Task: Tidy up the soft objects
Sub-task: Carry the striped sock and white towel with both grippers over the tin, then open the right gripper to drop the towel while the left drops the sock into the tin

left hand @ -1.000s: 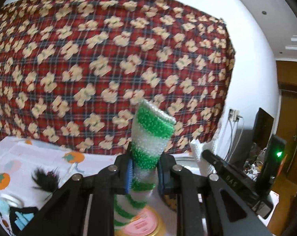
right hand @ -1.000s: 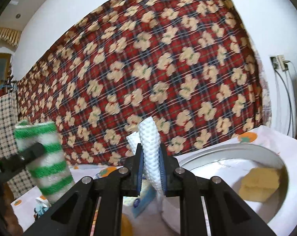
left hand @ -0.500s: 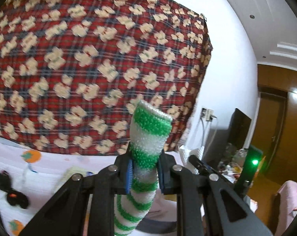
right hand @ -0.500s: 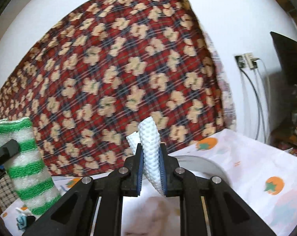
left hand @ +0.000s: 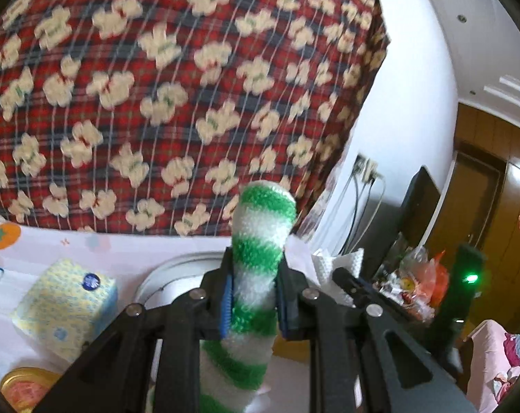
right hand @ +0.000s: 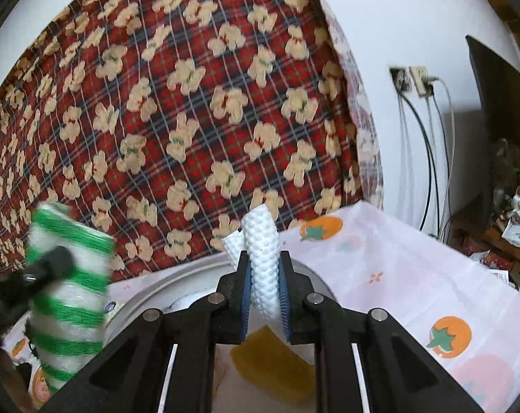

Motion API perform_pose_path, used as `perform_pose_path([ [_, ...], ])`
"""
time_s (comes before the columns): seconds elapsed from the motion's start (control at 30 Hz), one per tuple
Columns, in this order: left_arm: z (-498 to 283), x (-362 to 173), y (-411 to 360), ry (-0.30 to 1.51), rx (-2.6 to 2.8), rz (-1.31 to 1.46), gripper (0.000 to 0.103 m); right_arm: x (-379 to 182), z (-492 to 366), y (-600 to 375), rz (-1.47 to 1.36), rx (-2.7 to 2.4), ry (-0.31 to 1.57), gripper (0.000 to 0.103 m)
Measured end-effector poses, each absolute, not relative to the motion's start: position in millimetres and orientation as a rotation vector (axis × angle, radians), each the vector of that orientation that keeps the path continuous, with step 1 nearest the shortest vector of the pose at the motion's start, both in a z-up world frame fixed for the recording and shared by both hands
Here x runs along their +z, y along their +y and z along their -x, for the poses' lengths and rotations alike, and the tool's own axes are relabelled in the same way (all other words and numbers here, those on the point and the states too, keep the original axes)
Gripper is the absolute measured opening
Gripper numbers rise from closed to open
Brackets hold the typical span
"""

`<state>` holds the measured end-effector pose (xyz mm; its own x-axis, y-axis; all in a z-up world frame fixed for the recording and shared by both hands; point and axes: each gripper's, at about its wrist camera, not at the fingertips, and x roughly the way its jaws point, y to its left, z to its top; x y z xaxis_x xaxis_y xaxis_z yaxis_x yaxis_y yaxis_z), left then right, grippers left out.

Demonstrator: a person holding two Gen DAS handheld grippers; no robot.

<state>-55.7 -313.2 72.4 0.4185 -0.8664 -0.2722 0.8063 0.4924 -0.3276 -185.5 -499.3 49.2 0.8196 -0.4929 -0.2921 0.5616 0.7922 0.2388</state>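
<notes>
Between the blue pads of the left gripper [left hand: 253,304] a green-and-white striped sponge [left hand: 256,268] stands clamped, its top poking toward twelve o'clock. The right gripper [right hand: 264,297] is closed the same way on a white textured cloth [right hand: 263,261]. Just beyond both sets of fingers lies a round grey basin [right hand: 146,301]; a yellow sponge [right hand: 272,361] rests inside it, at six o'clock below the right pads. Only the left view shows a yellow-and-blue packet [left hand: 65,304] at eight o'clock on the fruit-print tablecloth [left hand: 129,247]. Only the right view shows the basin's contents. A red plaid bear blanket [right hand: 191,120] hangs behind.
</notes>
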Motion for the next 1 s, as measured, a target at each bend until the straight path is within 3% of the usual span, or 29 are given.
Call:
perform_pose_path([
  [0.57,17.6,65.1,-401.1,0.548,-1.034,0.06,0.019,43.5,177.4,-497.9,-0.321,-0.573,0.256,0.016],
  [0.63,16.4,64.4,-411.0,0.585,-1.048,0.047,0.025,42.3,175.8,-498.7,-0.325,-0.565,0.26,0.016],
  [0.67,16.7,63.3,-415.5,0.603,-1.059,0.033,0.036,41.3,174.4,-499.4,-0.334,-0.553,0.265,0.016],
  [0.7,17.9,62.9,-418.4,0.609,-1.051,0.019,0.06,40.3,173.1,-499.8,-0.342,-0.544,0.271,0.021],
  [0.73,20.5,63.4,-419.5,0.603,-1.039,0.004,0.074,39.6,171.8,-500.0,-0.347,-0.541,0.28,0.027],
  [0.77,23.0,64.0,-418.5,0.594,-1.027,-0.002,0.096,39.1,171.4,-499.9,-0.352,-0.542,0.287,0.048],
  [0.8,25.3,64.8,-415.0,0.584,-1.006,-0.001,0.102,39.2,172.3,-499.7,-0.355,-0.548,0.287,0.072],
  [0.83,27.8,65.7,-409.4,0.57,-0.975,0.007,0.102,41.1,176.9,-498.7,-0.355,-0.563,0.261,0.079],
  [1.0,33.8,70.3,-371.4,0.527,-0.897,0.072,0.102,50.5,201.8,-495.7,-0.348,-0.629,0.119,0.084],
])
